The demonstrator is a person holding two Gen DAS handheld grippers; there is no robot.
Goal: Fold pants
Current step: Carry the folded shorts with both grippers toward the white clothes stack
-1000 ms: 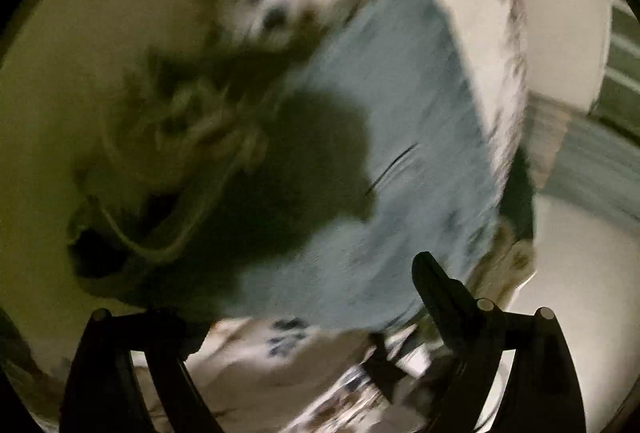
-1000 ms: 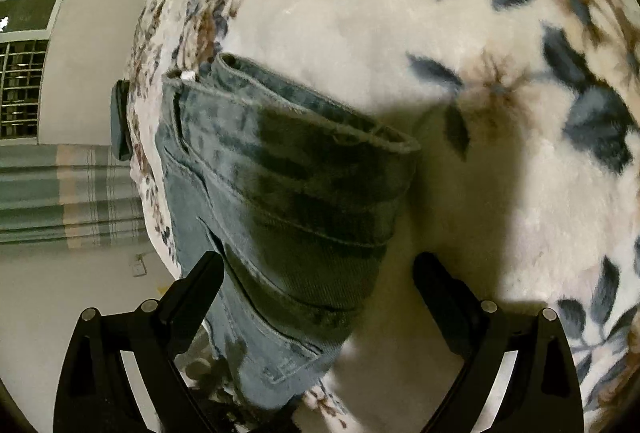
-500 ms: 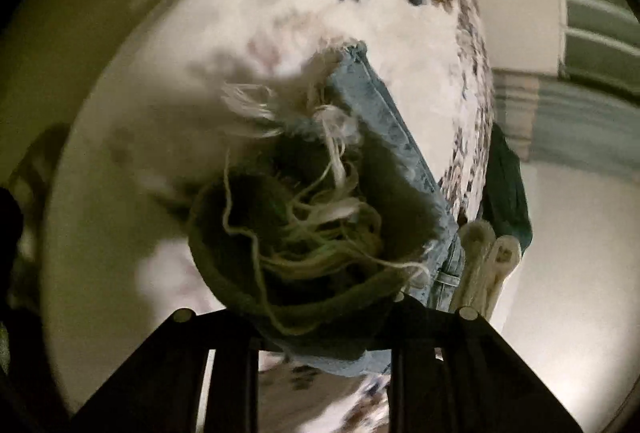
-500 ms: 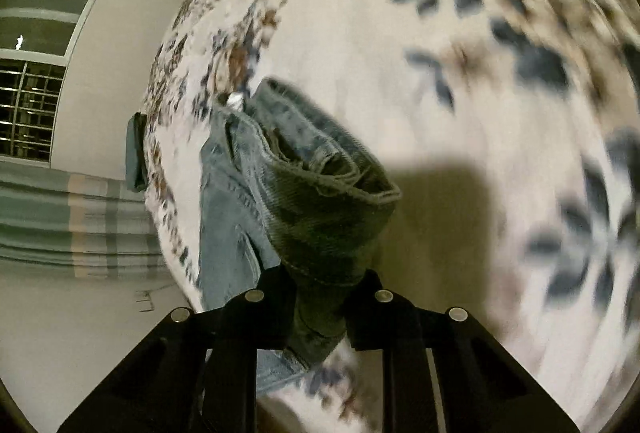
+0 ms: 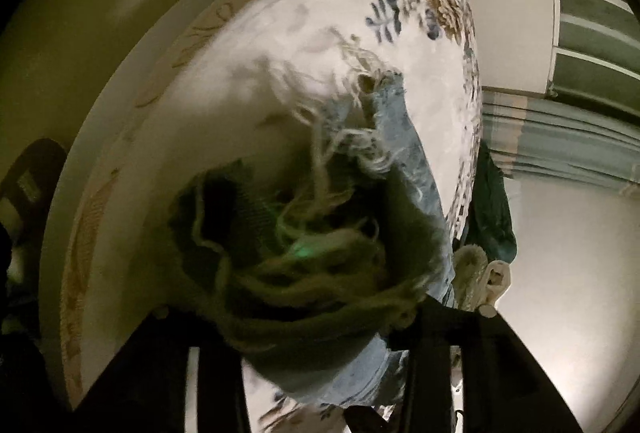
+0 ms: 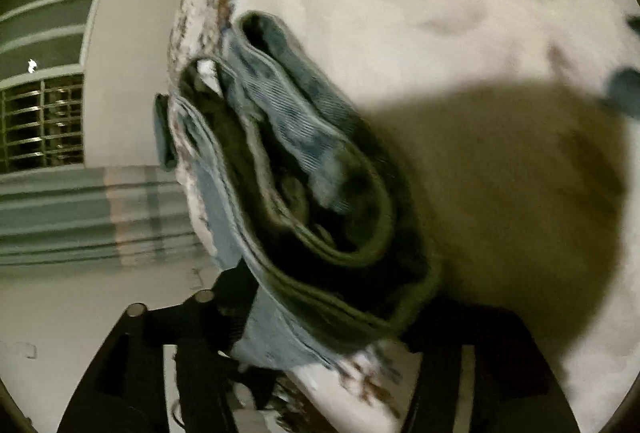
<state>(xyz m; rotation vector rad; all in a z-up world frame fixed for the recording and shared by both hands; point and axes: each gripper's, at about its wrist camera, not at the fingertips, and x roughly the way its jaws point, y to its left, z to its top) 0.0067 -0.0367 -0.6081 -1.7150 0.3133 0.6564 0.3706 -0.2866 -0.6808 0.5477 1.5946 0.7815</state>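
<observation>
Faded blue denim pants (image 6: 304, 169) stretch lengthwise between both grippers above the floral bedspread (image 6: 460, 13): left gripper (image 5: 320, 321) fingers clamped on frayed hems, right gripper (image 6: 328, 317) fingers clamped on the waistband.

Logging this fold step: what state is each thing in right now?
Light-blue denim pants: bunched, lifted off the bed at both ends.
Frayed hem threads: loose, tangled.
Floral white bedspread: spread flat.
Left gripper: shut on the frayed end.
Right gripper: shut on the waistband end.
</observation>
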